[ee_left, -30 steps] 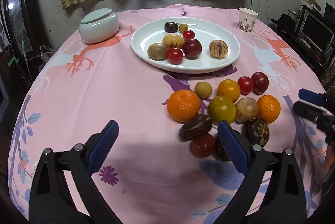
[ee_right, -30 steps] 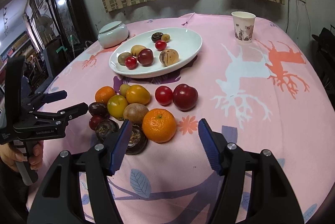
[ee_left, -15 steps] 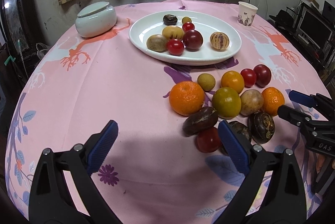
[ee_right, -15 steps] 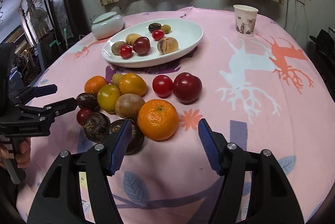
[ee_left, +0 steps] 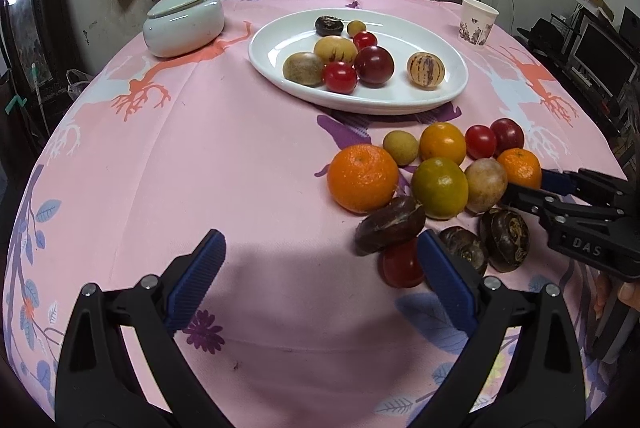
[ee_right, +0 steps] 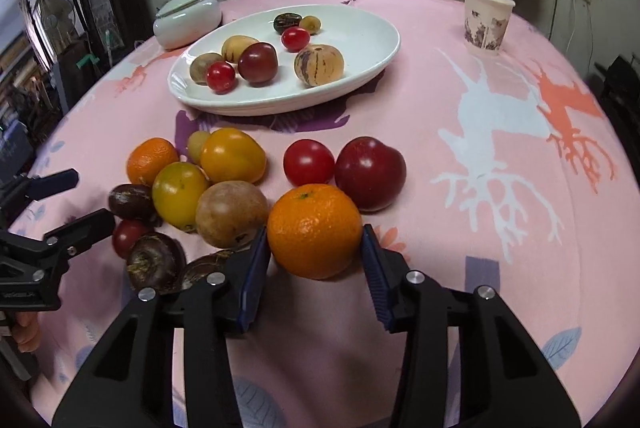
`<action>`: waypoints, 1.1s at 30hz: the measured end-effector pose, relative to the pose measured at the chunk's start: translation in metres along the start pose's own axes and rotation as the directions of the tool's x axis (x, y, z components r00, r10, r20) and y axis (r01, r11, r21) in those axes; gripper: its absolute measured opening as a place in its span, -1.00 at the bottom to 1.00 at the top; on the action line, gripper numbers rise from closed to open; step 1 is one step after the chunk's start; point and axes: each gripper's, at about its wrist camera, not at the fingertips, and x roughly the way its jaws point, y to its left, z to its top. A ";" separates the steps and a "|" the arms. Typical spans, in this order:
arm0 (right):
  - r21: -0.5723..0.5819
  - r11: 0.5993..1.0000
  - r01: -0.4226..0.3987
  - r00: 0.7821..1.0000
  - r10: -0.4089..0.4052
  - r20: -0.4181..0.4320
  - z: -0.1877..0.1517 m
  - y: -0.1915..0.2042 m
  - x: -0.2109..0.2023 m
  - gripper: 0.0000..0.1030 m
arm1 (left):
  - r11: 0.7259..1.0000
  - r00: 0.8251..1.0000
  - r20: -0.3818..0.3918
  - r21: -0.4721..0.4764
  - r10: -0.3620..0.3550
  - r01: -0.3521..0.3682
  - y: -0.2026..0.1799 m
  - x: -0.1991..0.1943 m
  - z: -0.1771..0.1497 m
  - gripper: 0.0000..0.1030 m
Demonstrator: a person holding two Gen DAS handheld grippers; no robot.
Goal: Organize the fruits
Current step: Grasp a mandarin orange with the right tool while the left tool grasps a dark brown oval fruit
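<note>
A: Starting at the left, how is the left gripper [ee_left: 320,276] set, and what lies near it?

B: Its jaws are spread wide with nothing between them but bare pink tablecloth [ee_left: 200,156]. The loose fruit is found off its right finger, where a dark elongated fruit [ee_left: 390,225] and a small red one [ee_left: 402,264] are seen just beside the pad.

A: And the orange that is to be taken?

B: The mandarin [ee_right: 315,230] is framed squarely between the fingers of the right gripper [ee_right: 316,268], at the near edge of the heap, so the right hand is plainly the nearer one. The jaws have just been closing on it. The pads appear to be pressed against its two sides, though contact on the right pad is hard to confirm at this angle.

A: Which way is it to be carried?

B: The white plate [ee_right: 376,28] lies straight beyond the heap, farther from the gripper and a little left. A red tomato [ee_right: 308,162] and a dark plum [ee_right: 370,172] are set between, so a lift is probably needed first.
</note>
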 end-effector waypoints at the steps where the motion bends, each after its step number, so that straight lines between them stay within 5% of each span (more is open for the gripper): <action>1: 0.009 1.000 -0.008 1.000 0.008 -0.001 -0.002 -0.003 -0.003 -0.12 | 1.000 1.000 0.001 -0.002 0.000 0.000 0.000 0.000 0.000 0.90; 11: 0.083 0.996 -0.031 0.998 0.026 0.052 -0.028 -0.035 -0.045 -0.12 | 1.000 1.000 0.016 0.024 -0.019 0.018 -0.009 -0.002 -0.002 0.90; 18: 0.026 0.997 -0.079 0.994 0.076 0.083 -0.027 -0.022 -0.057 -0.11 | 0.998 0.999 0.022 0.046 -0.032 0.031 -0.017 0.003 -0.004 0.88; 24: 0.001 0.995 -0.100 0.992 0.100 0.071 -0.027 -0.014 -0.054 -0.11 | 0.991 0.994 0.024 0.084 -0.109 0.107 -0.026 0.008 -0.003 0.02; 33: -0.017 0.995 -0.099 0.992 0.100 0.071 -0.028 -0.007 -0.052 -0.11 | 0.985 0.988 0.018 0.078 -0.154 0.152 -0.032 0.016 -0.004 -0.21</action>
